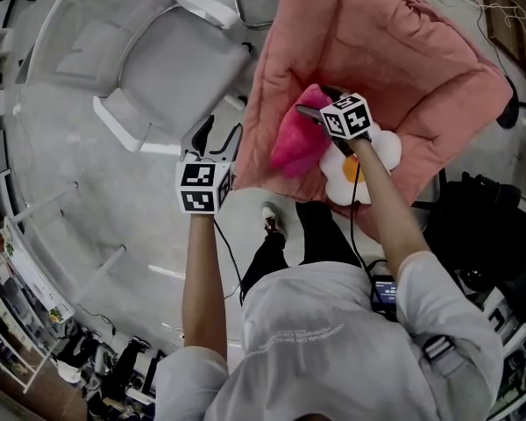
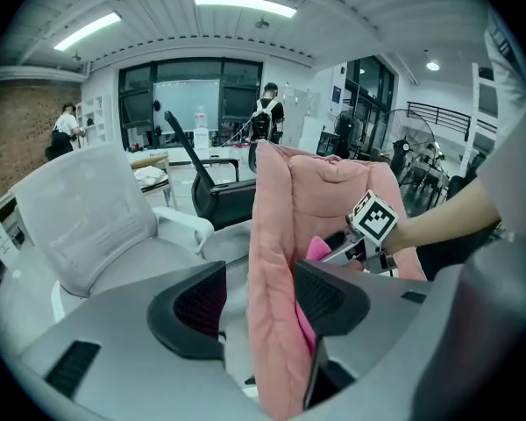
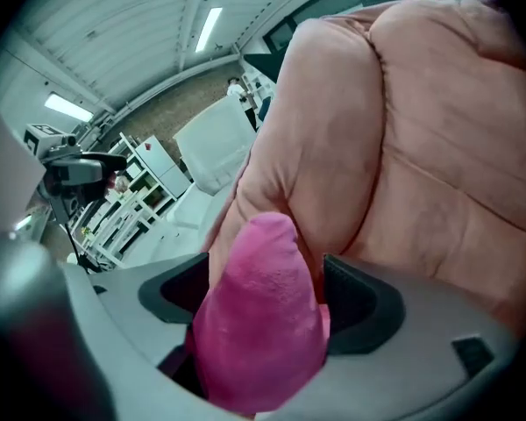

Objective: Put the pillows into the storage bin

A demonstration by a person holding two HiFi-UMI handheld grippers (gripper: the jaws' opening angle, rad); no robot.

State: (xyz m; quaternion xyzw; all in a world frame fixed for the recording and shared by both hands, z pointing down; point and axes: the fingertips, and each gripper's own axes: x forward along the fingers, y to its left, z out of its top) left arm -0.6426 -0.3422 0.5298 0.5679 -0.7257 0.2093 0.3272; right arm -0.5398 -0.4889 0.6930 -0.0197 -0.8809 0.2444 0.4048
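Your right hand-held gripper (image 1: 314,110) is spread wide around the pink pillow (image 1: 296,143). The pillow fills the gap between the jaws and lies on the big pink quilted cushion (image 1: 403,51), just beside the flower pillow (image 1: 355,169). Your left hand-held gripper (image 1: 219,134) hangs spread and empty, just off that cushion's left edge.
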